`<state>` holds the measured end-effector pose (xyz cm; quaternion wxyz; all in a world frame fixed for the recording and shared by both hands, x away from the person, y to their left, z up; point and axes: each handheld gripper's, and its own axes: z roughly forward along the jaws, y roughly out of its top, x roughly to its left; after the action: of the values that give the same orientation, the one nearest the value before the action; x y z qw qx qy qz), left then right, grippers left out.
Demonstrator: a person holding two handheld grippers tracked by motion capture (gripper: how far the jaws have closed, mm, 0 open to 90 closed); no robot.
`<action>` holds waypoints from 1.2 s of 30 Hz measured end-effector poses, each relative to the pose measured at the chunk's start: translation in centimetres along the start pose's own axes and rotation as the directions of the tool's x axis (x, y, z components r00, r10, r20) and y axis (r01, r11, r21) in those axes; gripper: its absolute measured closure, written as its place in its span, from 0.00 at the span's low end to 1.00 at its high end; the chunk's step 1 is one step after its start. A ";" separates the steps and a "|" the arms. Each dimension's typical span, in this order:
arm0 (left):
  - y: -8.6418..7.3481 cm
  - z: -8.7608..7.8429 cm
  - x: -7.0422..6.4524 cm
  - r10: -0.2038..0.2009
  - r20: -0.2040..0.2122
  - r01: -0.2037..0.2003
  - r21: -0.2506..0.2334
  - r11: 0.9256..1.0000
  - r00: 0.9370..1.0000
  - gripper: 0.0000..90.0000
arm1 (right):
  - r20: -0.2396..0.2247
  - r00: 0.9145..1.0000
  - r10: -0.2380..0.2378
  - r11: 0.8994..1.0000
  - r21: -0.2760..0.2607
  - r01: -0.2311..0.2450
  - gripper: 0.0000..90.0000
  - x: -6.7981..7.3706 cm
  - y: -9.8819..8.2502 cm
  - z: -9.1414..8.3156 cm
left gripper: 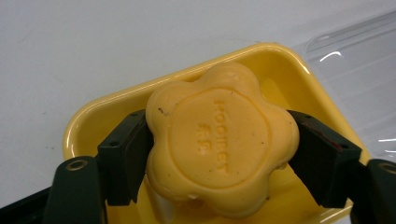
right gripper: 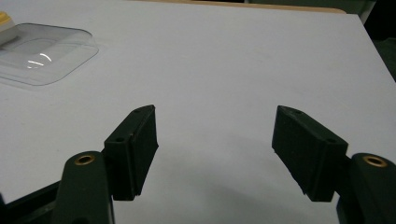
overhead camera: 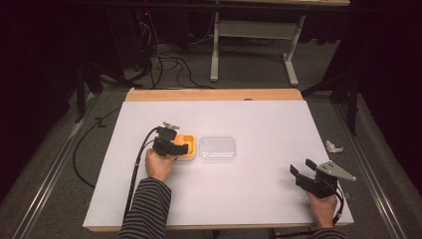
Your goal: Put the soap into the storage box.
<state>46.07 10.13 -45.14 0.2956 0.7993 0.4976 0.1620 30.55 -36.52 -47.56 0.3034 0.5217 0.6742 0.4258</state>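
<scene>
Soap underside hidden between jaws

I see the soap, a yellow flower-shaped bar with embossed lettering on its flat top, sitting face up over the dish. It is pinched on two opposite sides. The dish is a yellow rounded-rectangle tray left of centre on the table. Just right of it, touching or nearly so, lies the clear lid, flat.
</scene>
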 end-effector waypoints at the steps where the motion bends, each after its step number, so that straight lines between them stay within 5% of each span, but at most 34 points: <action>1: 0.0 0.0 0.0 0.003 0.000 -0.003 0.001 1.000 1.000 0.30 | 0.000 1.000 0.000 1.000 0.000 0.000 0.35 0.0 0.0 0.0; 11: -0.1 0.0 -0.1 0.011 0.006 -0.011 -0.009 1.000 1.000 0.29 | 0.000 1.000 -0.001 1.000 0.000 0.001 0.35 0.0 0.0 0.0; 22: 0.1 -1.4 0.2 0.009 0.012 -0.008 -0.077 0.997 1.000 0.23 | -0.002 1.000 -0.002 1.000 -0.001 0.002 0.35 0.0 0.0 0.0; 29: 0.2 -3.5 0.4 0.012 0.022 -0.009 -0.157 0.988 1.000 0.23 | -0.003 1.000 -0.004 1.000 0.002 0.004 0.35 0.0 0.0 0.0; 36: -0.3 -5.6 0.5 0.011 0.038 -0.001 -0.242 0.970 0.999 0.24 | -0.003 1.000 -0.005 1.000 0.004 0.005 0.35 0.1 0.0 0.0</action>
<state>42.99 12.46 -40.99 0.3999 0.7619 0.4657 0.2065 30.57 -36.46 -47.56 0.3026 0.5200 0.6766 0.4245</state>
